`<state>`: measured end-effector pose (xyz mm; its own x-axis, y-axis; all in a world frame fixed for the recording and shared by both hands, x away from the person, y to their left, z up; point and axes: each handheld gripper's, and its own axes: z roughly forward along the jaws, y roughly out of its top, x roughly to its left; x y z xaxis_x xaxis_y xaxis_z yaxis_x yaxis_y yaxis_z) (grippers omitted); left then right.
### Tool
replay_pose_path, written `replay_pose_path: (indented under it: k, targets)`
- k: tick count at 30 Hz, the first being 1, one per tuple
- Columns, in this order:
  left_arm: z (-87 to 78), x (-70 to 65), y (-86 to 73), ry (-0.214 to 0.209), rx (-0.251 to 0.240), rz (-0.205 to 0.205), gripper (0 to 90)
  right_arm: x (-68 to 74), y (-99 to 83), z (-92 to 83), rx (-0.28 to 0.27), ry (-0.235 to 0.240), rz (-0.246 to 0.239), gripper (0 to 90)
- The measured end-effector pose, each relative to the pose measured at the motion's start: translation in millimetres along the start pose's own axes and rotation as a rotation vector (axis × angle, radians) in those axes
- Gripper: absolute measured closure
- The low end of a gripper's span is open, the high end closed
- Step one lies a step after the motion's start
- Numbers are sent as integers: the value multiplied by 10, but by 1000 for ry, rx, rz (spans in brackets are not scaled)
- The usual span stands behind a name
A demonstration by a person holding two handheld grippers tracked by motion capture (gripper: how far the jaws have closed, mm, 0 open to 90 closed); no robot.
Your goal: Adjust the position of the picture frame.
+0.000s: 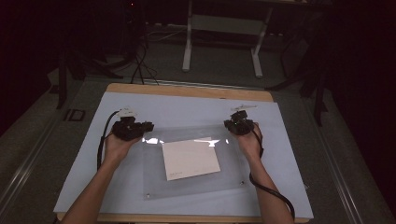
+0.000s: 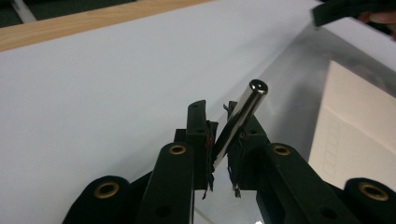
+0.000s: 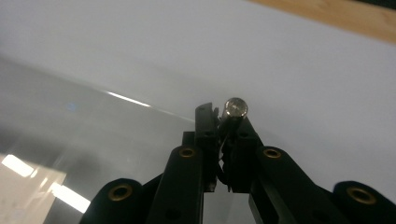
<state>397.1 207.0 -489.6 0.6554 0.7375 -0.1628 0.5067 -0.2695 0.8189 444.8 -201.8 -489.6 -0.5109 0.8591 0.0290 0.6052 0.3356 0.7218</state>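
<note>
With both forearms reaching in from the near edge of the table (image 1: 280,140), the hands sit at the two far corners of a clear acrylic sheet (image 1: 154,182) that lies flat on the pale table cover. Left hand (image 1: 116,147): palm up-turned under the left gripper (image 1: 140,129), wrist slightly bent inward, jaws pointing right toward the sheet's far-left corner. In the left gripper view its jaws are clamped on a shiny metal pin (image 2: 238,116), which stands tilted and pokes out past the fingertips. Right hand (image 1: 250,142): wrist straight, right gripper (image 1: 232,123) at the sheet's far-right corner; its jaws pinch a second metal pin (image 3: 235,108), seen end-on. A white card (image 1: 190,158) lies under the sheet, between the hands.
</note>
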Motion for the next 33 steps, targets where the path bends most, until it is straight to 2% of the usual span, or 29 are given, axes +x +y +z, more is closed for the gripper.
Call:
replay_pose_path:
  k: [3,9,12,20,25,27,29,31,33]
  targets:
    - [164,82,37,-9,10,0,801,-46,-86,-7,7,-19,20,856]
    - [374,227,83,6,16,-55,791,-69,-151,23,27,-36,19,855]
    - [432,229,48,14,20,-78,789,-70,-156,24,30,-44,12,855]
    - [443,207,-76,8,48,-97,791,-48,-174,29,47,-48,-5,854]
    - [395,183,-104,-22,75,-75,791,-8,-213,5,59,-44,-5,854]
    - [417,186,-114,-19,97,-73,793,2,-233,12,66,-45,-12,854]
    - [473,197,-150,-15,113,-86,797,-5,-265,52,78,-40,2,854]
    - [487,217,-185,-27,90,-103,796,-10,-314,94,74,-41,12,854]
    - [491,209,-189,-21,84,-103,793,-8,-326,90,66,-43,9,853]
